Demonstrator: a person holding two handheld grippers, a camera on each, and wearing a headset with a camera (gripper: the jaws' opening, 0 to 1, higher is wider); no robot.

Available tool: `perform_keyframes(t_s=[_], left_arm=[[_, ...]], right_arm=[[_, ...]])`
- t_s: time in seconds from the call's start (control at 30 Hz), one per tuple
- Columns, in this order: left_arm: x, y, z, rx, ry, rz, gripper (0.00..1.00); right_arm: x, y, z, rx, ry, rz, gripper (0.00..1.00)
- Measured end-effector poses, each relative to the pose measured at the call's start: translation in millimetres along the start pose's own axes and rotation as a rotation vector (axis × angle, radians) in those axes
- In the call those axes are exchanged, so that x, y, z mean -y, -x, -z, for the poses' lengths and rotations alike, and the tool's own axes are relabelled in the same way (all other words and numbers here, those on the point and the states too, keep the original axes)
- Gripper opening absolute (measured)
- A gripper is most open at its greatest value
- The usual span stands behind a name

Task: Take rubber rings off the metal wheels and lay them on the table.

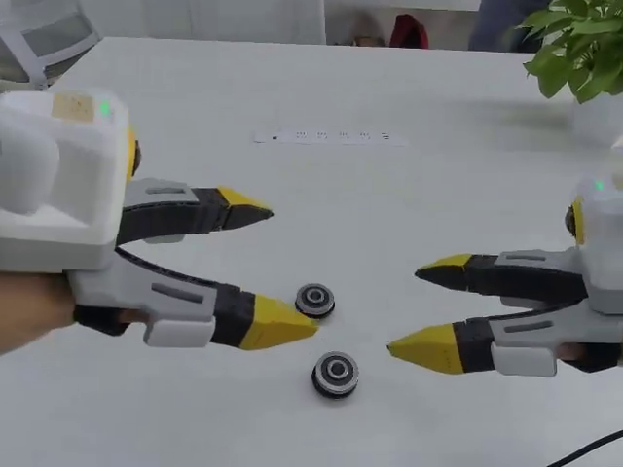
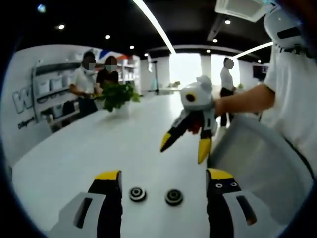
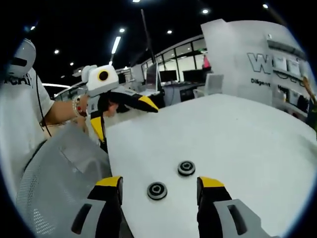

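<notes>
Two small metal wheels lie on the white surface (image 1: 409,195), close to its near edge and about halfway along it. The far wheel (image 1: 314,301) and the near wheel (image 1: 336,374) sit just beside each other but do not touch. Each one has its black rubber ring (image 1: 319,378) on, so no ring is off yet. They lie flat, and I think that makes the rings easy to pinch from the side.

The left gripper (image 1: 292,269) comes in from the left edge with its jaws spread wide and nothing in them. Its lower yellow tip is right by the far wheel, but I cannot tell if it touches. The right gripper (image 1: 403,309) comes in from the right edge, and its jaws are spread and hold nothing too. The two grippers point at each other with the wheels between them. It looks like one may hold a wheel while the other pulls.

A white power strip (image 1: 331,137) lies farther back. At the far right corner a white pot (image 1: 596,119) holds a leafy green plant (image 1: 574,49).
</notes>
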State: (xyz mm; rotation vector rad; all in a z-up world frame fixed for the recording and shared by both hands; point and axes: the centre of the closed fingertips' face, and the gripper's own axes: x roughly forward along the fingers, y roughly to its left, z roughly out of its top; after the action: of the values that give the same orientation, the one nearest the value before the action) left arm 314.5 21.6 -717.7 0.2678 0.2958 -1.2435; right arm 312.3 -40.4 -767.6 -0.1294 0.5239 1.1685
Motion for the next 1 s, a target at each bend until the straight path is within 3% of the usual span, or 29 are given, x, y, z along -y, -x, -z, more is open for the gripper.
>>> perform_keyframes(t_s=[0.07, 0.37, 0.47, 0.57, 0.77, 1.0], left_arm=[[2.1, -6.2, 6.2, -0.009, 0.017, 0.03, 0.71], [3.4, -24.0, 19.0, -0.031, -0.008, 0.048, 0.66], [4.3, -28.9, 26.1, -0.035, 0.034, 0.074, 0.65], [2.0, -33.2, 34.1, -0.053, 0.034, 0.077, 0.64], [0.4, -41.3, 44.6, -0.075, 0.026, 0.086, 0.59], [7.2, -52.9, 55.0, -0.098, 0.015, 0.136, 0.53]], right_arm=[[-0.3, -3.8, 2.3, -0.004, 0.005, -0.007, 0.56], [-1.4, -17.3, 21.2, -0.066, 0.018, -0.066, 0.51], [-3.8, -20.9, 26.1, -0.078, 0.03, -0.089, 0.49], [-4.8, -24.5, 32.0, -0.098, 0.071, -0.11, 0.44], [-0.8, -33.1, 42.0, -0.114, 0.109, -0.122, 0.38], [3.2, -40.1, 57.7, -0.136, 0.113, -0.135, 0.33]])
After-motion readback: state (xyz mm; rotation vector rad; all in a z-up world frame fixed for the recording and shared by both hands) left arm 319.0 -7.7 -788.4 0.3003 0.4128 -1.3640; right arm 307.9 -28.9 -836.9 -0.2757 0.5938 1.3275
